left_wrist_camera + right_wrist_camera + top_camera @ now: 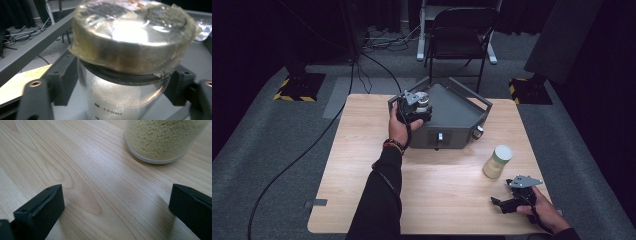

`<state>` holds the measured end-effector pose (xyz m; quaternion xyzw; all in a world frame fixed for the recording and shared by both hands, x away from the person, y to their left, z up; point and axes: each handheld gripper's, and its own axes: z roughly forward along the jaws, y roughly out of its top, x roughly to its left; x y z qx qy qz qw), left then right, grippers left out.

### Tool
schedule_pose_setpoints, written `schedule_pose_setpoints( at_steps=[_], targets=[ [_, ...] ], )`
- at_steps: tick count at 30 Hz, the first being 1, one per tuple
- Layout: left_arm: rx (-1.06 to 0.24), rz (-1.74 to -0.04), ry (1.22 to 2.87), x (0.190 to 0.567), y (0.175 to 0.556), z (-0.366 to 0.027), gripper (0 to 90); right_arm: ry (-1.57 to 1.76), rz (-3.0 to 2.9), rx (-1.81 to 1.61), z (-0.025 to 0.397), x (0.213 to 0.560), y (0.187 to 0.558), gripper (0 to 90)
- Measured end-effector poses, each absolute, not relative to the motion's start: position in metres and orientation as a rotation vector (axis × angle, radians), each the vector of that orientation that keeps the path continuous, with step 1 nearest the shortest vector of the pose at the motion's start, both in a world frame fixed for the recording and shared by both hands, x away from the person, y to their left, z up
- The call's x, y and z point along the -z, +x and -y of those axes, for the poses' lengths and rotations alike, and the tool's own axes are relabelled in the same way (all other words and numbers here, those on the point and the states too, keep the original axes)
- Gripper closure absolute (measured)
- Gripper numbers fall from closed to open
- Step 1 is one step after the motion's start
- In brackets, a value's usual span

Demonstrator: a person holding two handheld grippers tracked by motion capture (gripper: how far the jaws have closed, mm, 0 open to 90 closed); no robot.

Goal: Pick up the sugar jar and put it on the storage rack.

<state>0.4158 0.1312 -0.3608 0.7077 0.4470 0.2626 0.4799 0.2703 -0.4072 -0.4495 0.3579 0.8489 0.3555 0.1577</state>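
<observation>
A clear glass jar (125,100) marked 150ml, capped with a metal lid (132,37), sits between the jaws of my left gripper (417,107), which is shut on it. The jar (423,102) is held at the left corner of a dark grey machine (457,107) on the table. A second jar (497,161) full of pale yellow grains stands on the wood at the right; its base (162,140) lies just ahead of my right gripper (507,202), which rests open near the table's front right edge with nothing between its jaws.
The wooden table (362,175) has bare room on the left and in the middle. The machine has a raised frame rail (30,52) around its top tray. A folding chair (459,35) stands behind the table. Cables (297,160) trail over the grey carpet.
</observation>
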Motion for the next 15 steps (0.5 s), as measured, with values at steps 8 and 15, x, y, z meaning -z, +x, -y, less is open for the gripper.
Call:
schedule_pose_setpoints(
  at_steps=[8, 15],
  targets=[
    [-0.685, -1.083, 1.74, 0.354, 0.408, -0.126, 2.6, 1.024, -2.428, -1.017, 0.407, 0.45, 0.27, 0.0],
    [-0.72, -1.067, 1.722, 0.357, 0.388, -0.127, 1.3, 1.02, -2.43, -1.017, 0.408, 0.45, 0.27, 0.0]
  ],
)
